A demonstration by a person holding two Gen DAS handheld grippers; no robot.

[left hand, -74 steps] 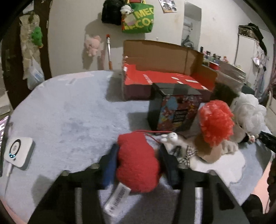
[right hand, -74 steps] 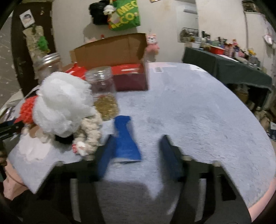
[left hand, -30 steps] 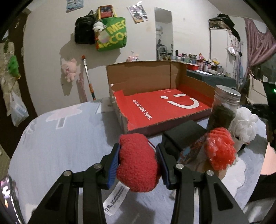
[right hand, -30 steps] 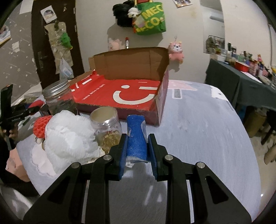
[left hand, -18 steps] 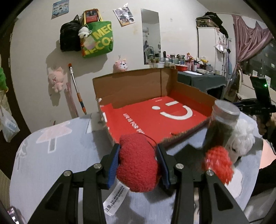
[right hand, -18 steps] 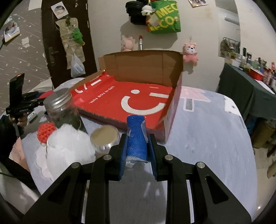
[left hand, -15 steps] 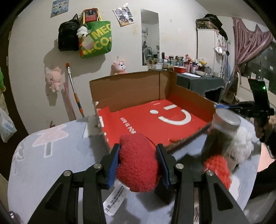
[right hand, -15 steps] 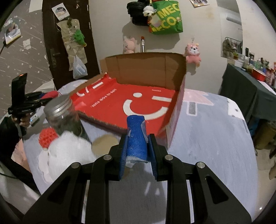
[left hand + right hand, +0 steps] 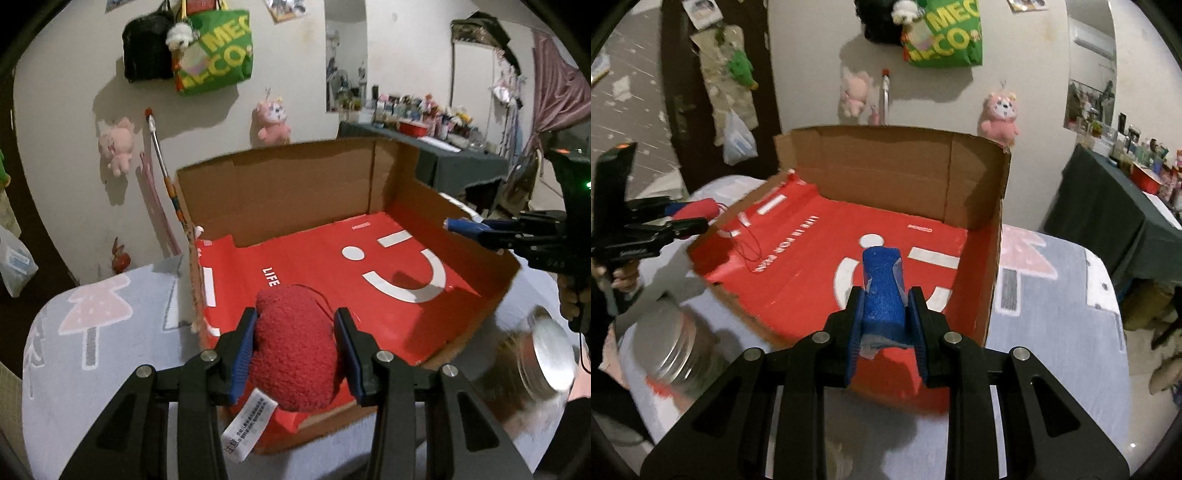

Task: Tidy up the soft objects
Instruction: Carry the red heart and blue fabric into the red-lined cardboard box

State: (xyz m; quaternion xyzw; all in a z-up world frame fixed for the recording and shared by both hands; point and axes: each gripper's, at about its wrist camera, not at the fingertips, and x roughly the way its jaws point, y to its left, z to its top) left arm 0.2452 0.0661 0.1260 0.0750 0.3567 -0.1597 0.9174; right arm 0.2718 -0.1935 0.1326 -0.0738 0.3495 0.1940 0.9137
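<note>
My left gripper (image 9: 295,343) is shut on a fuzzy red plush (image 9: 295,343) with a white tag, held over the near left corner of the open cardboard box (image 9: 295,192) with a red smiley floor. A blue foam piece (image 9: 882,291) sits squeezed in my right gripper (image 9: 884,321), above the box's (image 9: 997,236) near right part. In the right wrist view the left gripper (image 9: 690,216) with the red plush (image 9: 700,208) hovers at the box's left edge. The left wrist view shows the right gripper (image 9: 476,230) with the blue foam piece (image 9: 460,224) at the box's right wall.
The box stands on a grey cloth-covered table (image 9: 92,332). A glass jar with a metal lid (image 9: 546,354) stands near the box's front right; the same jar (image 9: 676,350) is blurred in the right wrist view. Plush toys and a green bag (image 9: 218,59) hang on the wall behind.
Both grippers have risen and moved forward from the pile of objects to above the box, each keeping its grip. The box now fills both views.
</note>
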